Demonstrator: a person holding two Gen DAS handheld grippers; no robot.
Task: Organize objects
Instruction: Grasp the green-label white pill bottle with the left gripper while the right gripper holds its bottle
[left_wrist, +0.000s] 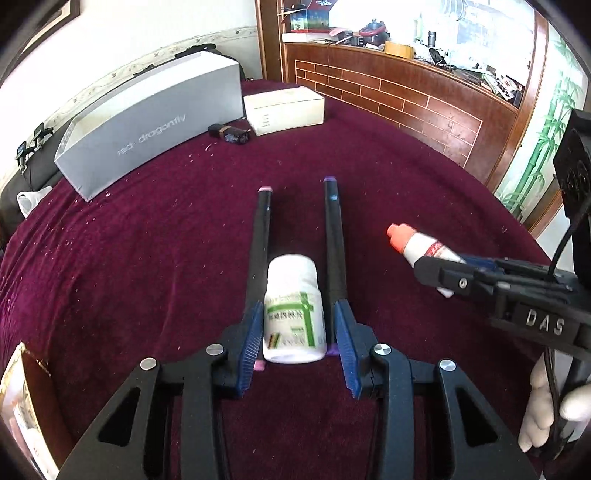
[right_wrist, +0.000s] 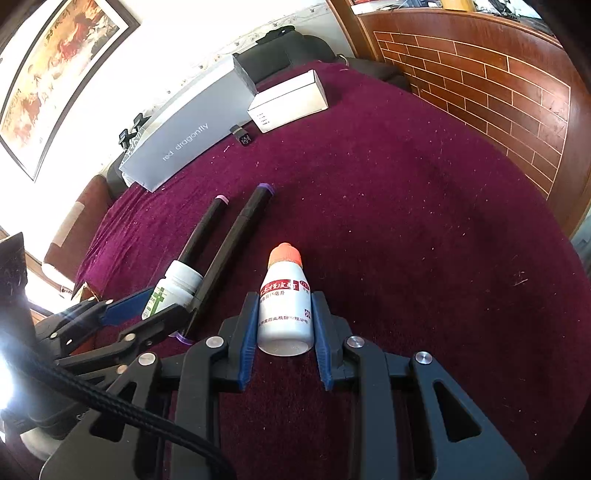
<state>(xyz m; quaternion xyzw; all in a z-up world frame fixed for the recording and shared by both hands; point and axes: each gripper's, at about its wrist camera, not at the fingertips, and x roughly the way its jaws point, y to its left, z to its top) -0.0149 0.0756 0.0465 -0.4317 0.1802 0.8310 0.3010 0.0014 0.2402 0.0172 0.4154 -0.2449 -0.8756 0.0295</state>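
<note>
Two grips on at once, one bottle apiece. Left gripper clamped on white pill bottle, green-cross label, blue pads against both flanks, bottle lying between two black markers on the maroon cloth. Right gripper clamped on orange-capped bottle, white body with red print, cap pointing away from the camera. Seen from the left wrist view, same orange-capped bottle sticking out of the right gripper, apparently just clear of the cloth, though hard to be sure at this angle.

Markers: pink-tipped one and purple-tipped one side by side, lying loose on the cloth, touching or nearly touching the pill bottle.

Far edge: long grey box against the wall, small white box just beside it, small dark object in front of the gap between them.

Progress, as a judgement: early. Both bottles gripped but not placed anywhere; markers untouched; no sorted group visible yet. Likely remaining: carrying bottles to a destination, perhaps the boxes, then dealing with markers and the dark object
</note>
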